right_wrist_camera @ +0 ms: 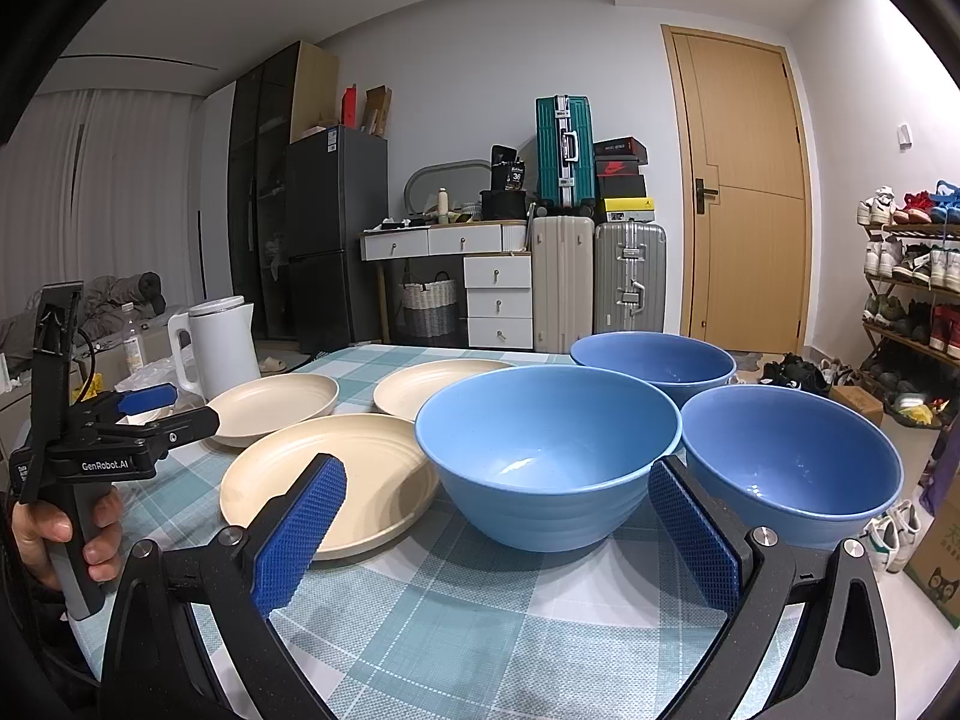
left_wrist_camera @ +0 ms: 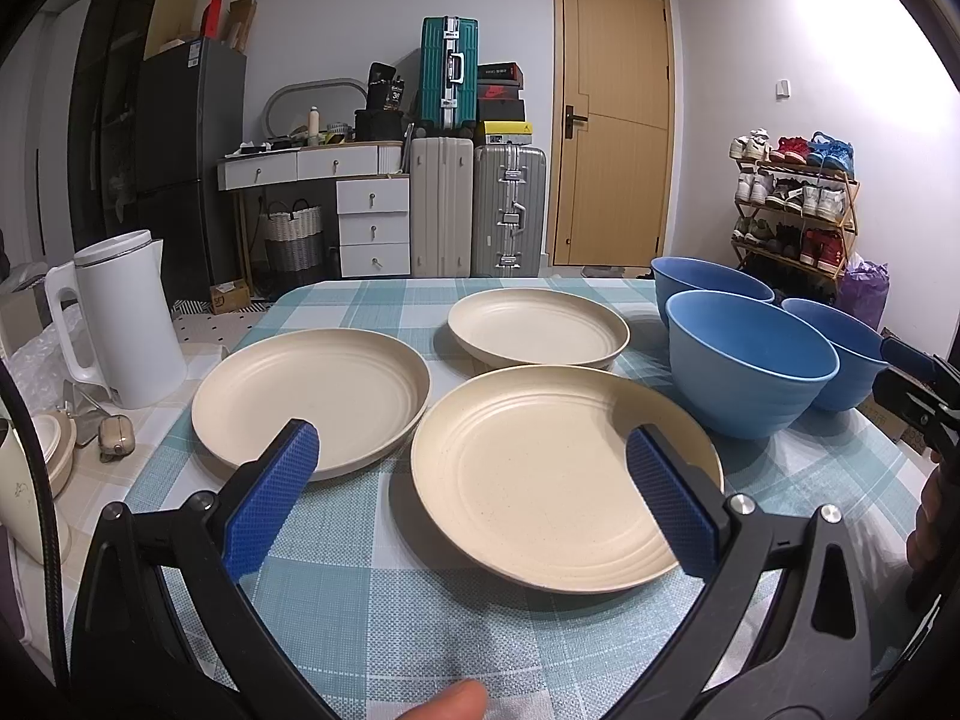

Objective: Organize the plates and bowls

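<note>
three cream plates (left_wrist_camera: 564,474) and three blue bowls (right_wrist_camera: 549,450) sit on the checked table (left_wrist_camera: 384,600); left gripper (left_wrist_camera: 474,480) and right gripper (right_wrist_camera: 498,516) both hover, jaws spread wide, holding nothing.

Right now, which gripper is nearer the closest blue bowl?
Right. The right gripper is open with that bowl straight ahead between its fingers. The left gripper is open over the nearest cream plate, with the bowl off to its right.
</note>
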{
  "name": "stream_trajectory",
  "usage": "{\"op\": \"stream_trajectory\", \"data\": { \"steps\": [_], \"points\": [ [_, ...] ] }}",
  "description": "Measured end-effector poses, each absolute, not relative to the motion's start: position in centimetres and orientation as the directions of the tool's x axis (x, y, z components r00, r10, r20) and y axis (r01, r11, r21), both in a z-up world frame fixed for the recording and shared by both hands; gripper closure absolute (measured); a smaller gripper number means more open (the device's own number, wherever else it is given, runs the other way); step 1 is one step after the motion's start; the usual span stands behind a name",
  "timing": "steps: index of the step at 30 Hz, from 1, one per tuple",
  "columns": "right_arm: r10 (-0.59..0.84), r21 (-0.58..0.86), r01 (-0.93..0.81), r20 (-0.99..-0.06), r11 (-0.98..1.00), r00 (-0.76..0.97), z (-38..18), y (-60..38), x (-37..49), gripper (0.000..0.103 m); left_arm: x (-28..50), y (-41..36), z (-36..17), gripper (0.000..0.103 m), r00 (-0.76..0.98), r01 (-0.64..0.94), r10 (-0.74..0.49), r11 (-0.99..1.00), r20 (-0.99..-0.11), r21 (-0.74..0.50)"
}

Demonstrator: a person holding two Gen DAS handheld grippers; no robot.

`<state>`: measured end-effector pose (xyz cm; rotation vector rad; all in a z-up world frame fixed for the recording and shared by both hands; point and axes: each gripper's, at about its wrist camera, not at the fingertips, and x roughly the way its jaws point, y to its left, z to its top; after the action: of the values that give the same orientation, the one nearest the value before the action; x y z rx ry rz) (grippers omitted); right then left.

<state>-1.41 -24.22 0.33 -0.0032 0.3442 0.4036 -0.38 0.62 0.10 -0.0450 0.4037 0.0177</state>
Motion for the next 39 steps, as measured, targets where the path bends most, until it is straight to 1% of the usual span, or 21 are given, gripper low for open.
{"op": "stream_trajectory", "data": {
  "steps": [39],
  "points": [
    [0.385, 0.063, -0.387, -0.330, 0.920, 0.862, 0.34, -24.18, -1.41, 0.000, -0.24, 0.48, 0.25, 0.000, 0.919, -0.027, 0.013, 0.999, -0.393, -0.031]
  ]
}}
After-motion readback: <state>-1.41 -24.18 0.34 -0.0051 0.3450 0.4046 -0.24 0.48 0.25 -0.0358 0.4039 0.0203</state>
